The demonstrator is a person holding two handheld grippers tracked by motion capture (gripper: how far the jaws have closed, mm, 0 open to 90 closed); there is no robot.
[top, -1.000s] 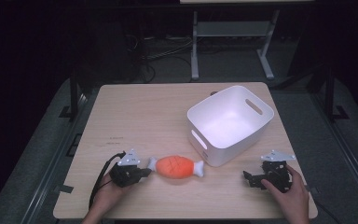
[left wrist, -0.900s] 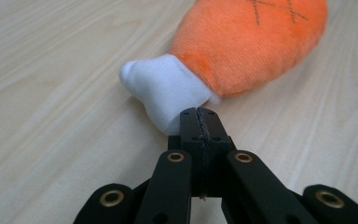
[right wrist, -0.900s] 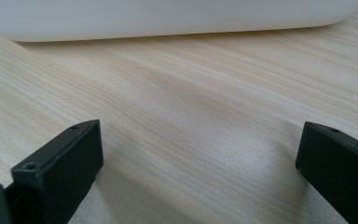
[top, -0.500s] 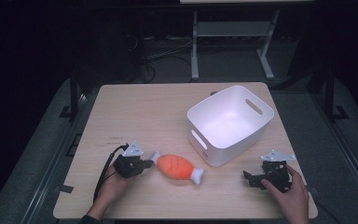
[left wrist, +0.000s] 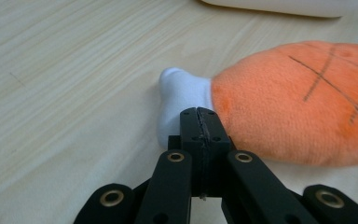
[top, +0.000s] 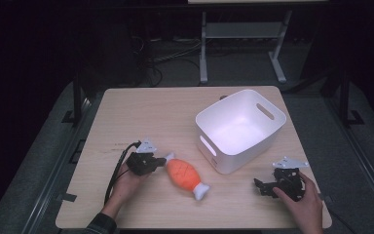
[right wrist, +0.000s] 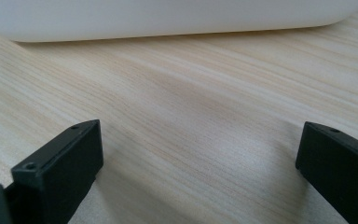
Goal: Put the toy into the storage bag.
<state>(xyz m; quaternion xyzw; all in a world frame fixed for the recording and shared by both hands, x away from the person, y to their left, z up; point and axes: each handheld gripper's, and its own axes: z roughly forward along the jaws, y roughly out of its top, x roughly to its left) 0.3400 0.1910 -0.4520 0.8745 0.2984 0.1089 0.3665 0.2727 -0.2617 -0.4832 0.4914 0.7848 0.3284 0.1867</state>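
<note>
An orange plush fish [top: 182, 174] with white ends lies slanted on the wooden table [top: 146, 117], its other white end [top: 201, 191] pointing toward the front edge. My left gripper [top: 161, 162] is shut on the toy's near white end, just left of the orange body. In the left gripper view the closed jaws [left wrist: 199, 112] meet where the white end [left wrist: 179, 100] joins the orange body [left wrist: 298, 107]. My right gripper [top: 260, 187] rests open on the table at the front right. Between its spread jaws [right wrist: 200, 140] there is bare wood.
A white plastic bin [top: 233, 156] with handle slots stands empty at the right, between the toy and the right gripper. Its wall shows close ahead in the right gripper view [right wrist: 168, 18]. A black cable [top: 117, 170] trails from the left gripper.
My left gripper has moved away from the person and a little right, taking the toy's white end along. The fish has swung from level to slanted. The right gripper has stayed put.
</note>
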